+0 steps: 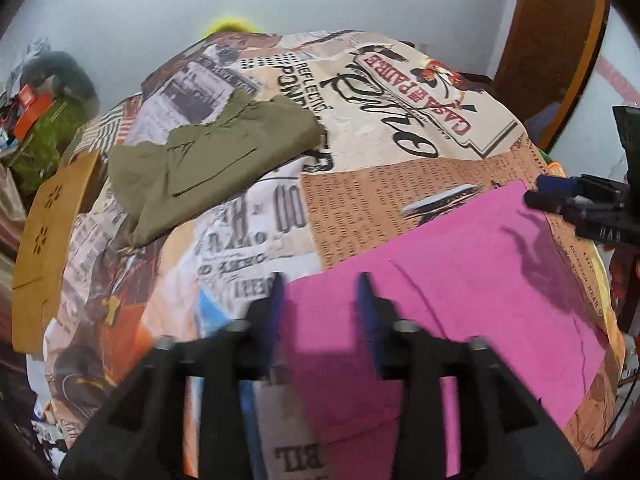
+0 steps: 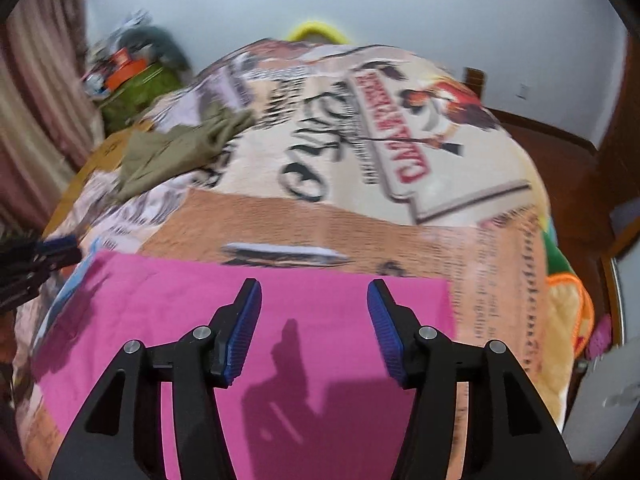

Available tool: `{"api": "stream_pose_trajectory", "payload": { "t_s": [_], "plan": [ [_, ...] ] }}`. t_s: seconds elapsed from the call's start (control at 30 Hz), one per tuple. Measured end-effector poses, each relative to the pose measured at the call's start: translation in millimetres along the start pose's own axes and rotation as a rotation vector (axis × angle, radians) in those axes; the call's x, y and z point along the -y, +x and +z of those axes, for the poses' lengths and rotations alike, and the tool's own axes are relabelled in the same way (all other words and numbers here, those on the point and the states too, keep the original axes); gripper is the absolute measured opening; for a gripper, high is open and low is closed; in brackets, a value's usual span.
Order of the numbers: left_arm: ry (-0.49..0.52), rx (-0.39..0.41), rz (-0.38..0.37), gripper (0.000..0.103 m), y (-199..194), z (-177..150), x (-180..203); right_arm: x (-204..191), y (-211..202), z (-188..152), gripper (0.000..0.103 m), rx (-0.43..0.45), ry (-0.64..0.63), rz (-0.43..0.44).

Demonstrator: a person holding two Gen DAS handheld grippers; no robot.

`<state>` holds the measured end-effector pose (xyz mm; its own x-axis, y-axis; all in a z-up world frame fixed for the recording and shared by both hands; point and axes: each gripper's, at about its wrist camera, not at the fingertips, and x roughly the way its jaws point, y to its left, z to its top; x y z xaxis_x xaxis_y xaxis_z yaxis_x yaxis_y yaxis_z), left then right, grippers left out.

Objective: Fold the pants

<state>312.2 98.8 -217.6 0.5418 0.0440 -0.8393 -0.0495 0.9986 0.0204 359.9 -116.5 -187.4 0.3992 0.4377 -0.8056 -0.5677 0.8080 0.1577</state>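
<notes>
On the printed bedspread (image 1: 400,128): pink pants (image 1: 460,280), laid flat at the near edge, apparently already folded. Left gripper (image 1: 320,300) and right gripper (image 2: 314,312) above them, jaws apart, holding nothing. Olive garment (image 1: 208,160) set aside, well apart.

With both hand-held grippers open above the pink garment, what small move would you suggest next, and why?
Probably lower the left hand-held gripper and the right hand-held gripper onto the flat pink fabric pants and pinch near their edges. Both are open, neither holds cloth, and the pants lie spread on the printed bedspread.
</notes>
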Motion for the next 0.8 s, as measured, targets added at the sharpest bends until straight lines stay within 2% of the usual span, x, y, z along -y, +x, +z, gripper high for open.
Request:
{"api": "stream_pose_trajectory", "payload": {
  "t_s": [0.13,0.3,0.37,0.47,0.8],
  "plan": [
    [0.012,-0.057,-0.021,0.054,21.7,0.0,10.4,-13.1,20.8,-5.0,0.052,-0.055,-0.017,0.025],
    [0.023,-0.127,-0.022,0.055,45.3,-11.8,10.8,-21.0,46.9,-27.2,0.053,-0.173,-0.062,0.028],
    [0.004,-0.108,-0.049,0.055,46.6,-18.3,6.0,-25.9,41.9,-35.7,0.054,-0.166,-0.102,0.014],
    [0.009,-0.102,-0.047,0.055,43.8,-22.1,6.3,-26.6,34.7,-47.4,0.058,-0.169,-0.108,0.017],
    [0.019,-0.102,-0.030,0.055,19.4,-35.7,9.6,-24.5,6.4,-74.5,0.059,-0.154,-0.020,0.025]
  ]
}}
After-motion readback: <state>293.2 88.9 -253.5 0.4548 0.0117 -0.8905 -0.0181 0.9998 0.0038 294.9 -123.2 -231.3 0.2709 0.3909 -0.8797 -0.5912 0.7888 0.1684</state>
